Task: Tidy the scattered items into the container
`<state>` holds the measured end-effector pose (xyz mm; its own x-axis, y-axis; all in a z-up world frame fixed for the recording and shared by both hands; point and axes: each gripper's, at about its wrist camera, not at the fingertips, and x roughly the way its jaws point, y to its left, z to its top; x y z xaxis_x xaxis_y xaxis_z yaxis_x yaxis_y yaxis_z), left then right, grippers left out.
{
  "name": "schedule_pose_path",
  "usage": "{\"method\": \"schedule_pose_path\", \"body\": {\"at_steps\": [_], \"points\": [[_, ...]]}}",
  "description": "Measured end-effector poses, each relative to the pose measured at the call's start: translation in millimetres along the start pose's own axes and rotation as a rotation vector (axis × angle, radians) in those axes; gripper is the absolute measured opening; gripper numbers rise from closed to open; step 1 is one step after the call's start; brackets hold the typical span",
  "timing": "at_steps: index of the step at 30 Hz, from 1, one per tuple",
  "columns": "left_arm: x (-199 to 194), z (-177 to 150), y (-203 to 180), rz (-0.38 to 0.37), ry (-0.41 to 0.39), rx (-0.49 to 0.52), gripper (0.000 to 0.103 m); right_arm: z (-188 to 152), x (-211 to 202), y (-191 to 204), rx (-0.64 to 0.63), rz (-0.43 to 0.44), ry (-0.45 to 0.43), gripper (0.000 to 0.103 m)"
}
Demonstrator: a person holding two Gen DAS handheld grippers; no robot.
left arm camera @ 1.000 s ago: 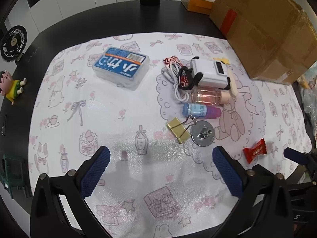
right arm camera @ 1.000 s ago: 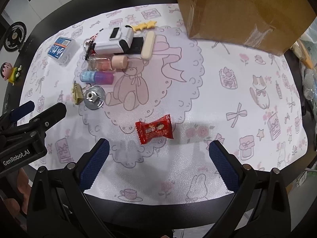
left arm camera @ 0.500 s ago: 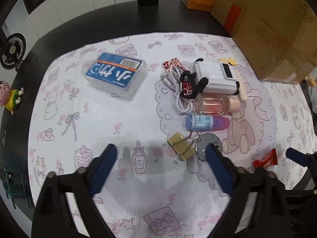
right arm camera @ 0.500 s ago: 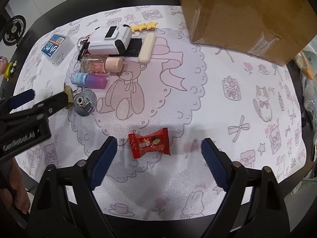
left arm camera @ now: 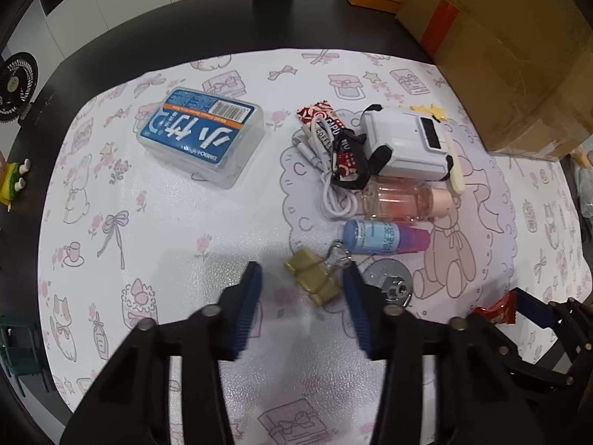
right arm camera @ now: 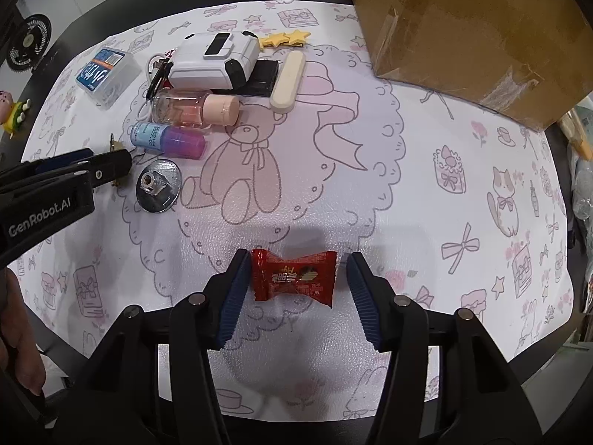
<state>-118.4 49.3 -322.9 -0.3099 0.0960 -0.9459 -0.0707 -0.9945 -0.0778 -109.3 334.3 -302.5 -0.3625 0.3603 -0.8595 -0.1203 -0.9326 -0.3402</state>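
Candy [right arm camera: 294, 276] between right gripper [right arm camera: 294, 282] fingers

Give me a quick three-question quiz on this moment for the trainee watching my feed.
1. True or false: the right gripper is shut on the red candy.
2. Which item lies between the fingers of the left gripper? A) blue-capped tube B) gold binder clip C) metal disc
3. Fill in: the pink-capped bottle lies on its ____.

Key:
1. False; the jaws straddle the candy with gaps on both sides.
2. B, the gold binder clip.
3. side
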Motion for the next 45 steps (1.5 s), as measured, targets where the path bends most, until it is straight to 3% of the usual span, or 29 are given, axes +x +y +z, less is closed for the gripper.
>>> {"method": "schedule_pose_path", "body": {"at_steps": [2,6,8,10,12,29,37,45], "points": [[1.0,0.2,-2.1,-0.005,-0.005,0.003,0.038,-0.4,0.2,-1.5,0.008,0.012,-0.003,0.058],[-0.1,-1.4,-4.9,-0.023,-0.006,0.004,0.024,-2.4,0.1,0.1,0.007,0.008,-0.016,0.057],[-1.9,-2.0,-4.1,-0.035,-0.008,0.0,0.023,-3.1,-1.1,-1.2,0.016,0.003,-0.024,0.05],[-3.6,-3.3,-1.9,-0.037,-0.016,-0.009,0.02,-3.4,-2.4,-2.2,0.022,0.001,-0.03,0.023],[-5.0,-4.3,-0.3,-0.045,-0.019,-0.014,0.019,-3.1,-3.0,-1.9,0.019,0.006,-0.03,0.02],[-36.9,-11.1,3.9,-0.081,-0.085,-0.009,0.017,-6.6,-16.5,1.1,0.024,0.065,-0.046,0.016],[-45.9,-8.4,4.0,-0.043,-0.049,-0.015,0.017,2.3,-51.8,-6.8,0.021,0.064,-0.095,0.016],[-78.5,-0.5,-5.1,-0.022,-0.071,-0.005,0.017,26.2,-93.2,-6.0,0.003,0.11,-0.135,0.016]]}}
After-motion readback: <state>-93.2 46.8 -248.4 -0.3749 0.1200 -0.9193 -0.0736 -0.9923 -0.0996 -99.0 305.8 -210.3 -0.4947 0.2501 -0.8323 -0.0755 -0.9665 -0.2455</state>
